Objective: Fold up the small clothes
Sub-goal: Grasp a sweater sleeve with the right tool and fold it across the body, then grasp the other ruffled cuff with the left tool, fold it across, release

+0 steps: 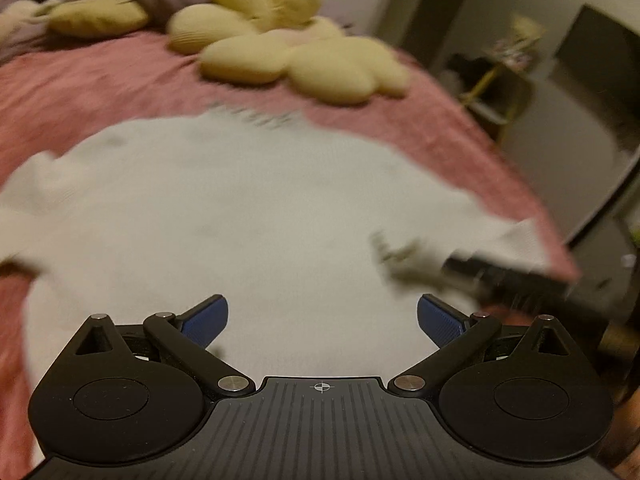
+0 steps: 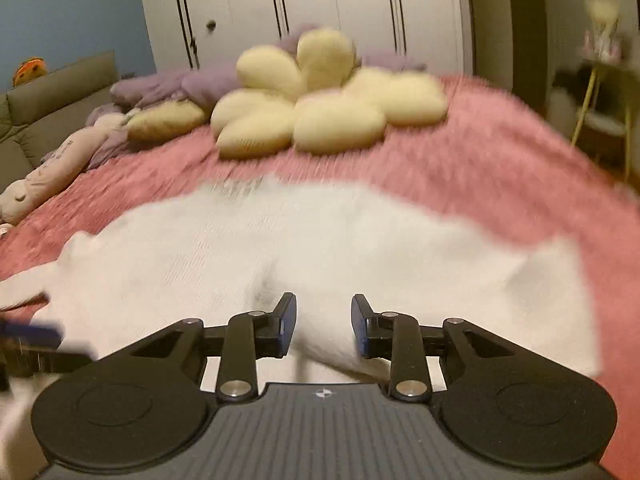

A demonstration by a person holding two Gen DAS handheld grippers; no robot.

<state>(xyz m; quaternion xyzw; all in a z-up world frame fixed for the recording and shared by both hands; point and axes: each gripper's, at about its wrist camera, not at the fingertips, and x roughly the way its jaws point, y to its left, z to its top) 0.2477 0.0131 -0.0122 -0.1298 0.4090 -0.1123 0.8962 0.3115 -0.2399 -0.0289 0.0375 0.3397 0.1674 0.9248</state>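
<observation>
White garment (image 1: 224, 216) flat beneath left hand-held gripper (image 1: 322, 320)

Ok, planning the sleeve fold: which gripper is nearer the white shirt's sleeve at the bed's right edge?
Right. The right gripper is beside that sleeve, just left of it; the left gripper is over the shirt middle, farther off.

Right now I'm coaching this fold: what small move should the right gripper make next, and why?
Probably close the right gripper: its jaws stand open with a raised fold of the white garment between them, while the left gripper hangs wide open above the cloth.
</observation>
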